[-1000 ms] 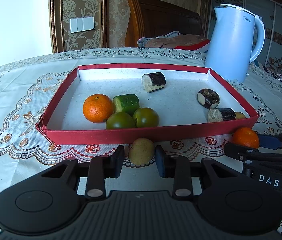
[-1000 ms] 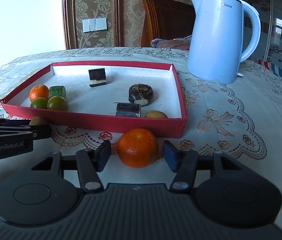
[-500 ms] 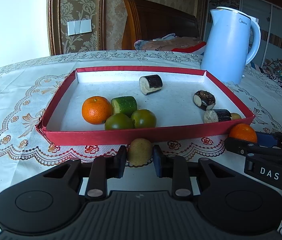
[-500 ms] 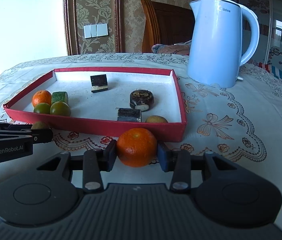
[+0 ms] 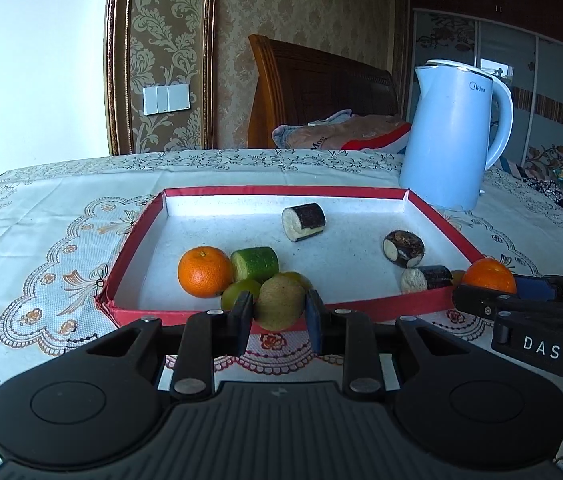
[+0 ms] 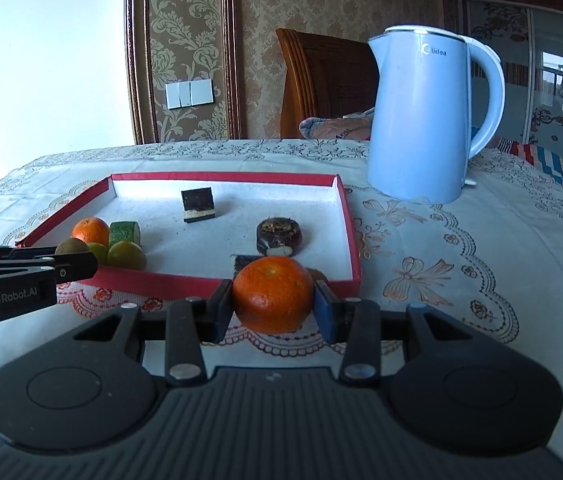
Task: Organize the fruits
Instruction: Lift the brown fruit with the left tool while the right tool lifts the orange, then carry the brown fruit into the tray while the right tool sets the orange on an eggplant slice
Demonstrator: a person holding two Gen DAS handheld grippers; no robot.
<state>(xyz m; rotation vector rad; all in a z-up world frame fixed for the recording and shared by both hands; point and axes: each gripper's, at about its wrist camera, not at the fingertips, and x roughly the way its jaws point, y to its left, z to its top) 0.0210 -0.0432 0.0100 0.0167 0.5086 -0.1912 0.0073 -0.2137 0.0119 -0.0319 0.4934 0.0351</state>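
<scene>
In the lower middle of the left wrist view, my left gripper has its two jaws pressed on both sides of a brown kiwi, so it is gripping this fruit, which appears lifted in front of the near red wall of the tray. In the lower middle of the right wrist view, my right gripper is clamped in the same way on an orange, and this orange stands in front of the near wall of the tray, at its right end. The right gripper appears also at the right edge of the left view, with the orange between its tips. Behind the kiwi, in the left part of the tray, I see two green round fruits that touch each other, then a second orange and a green cucumber piece just beside it. On the right part of the tray lie three dark pieces with a pale cut face: one near the front wall, one in the middle right, and one near the far wall. Beyond the tray, in the upper right of both views, a light blue kettle stands upright on the white patterned tablecloth. Farther behind, a wooden headboard is against the wallpapered wall.
</scene>
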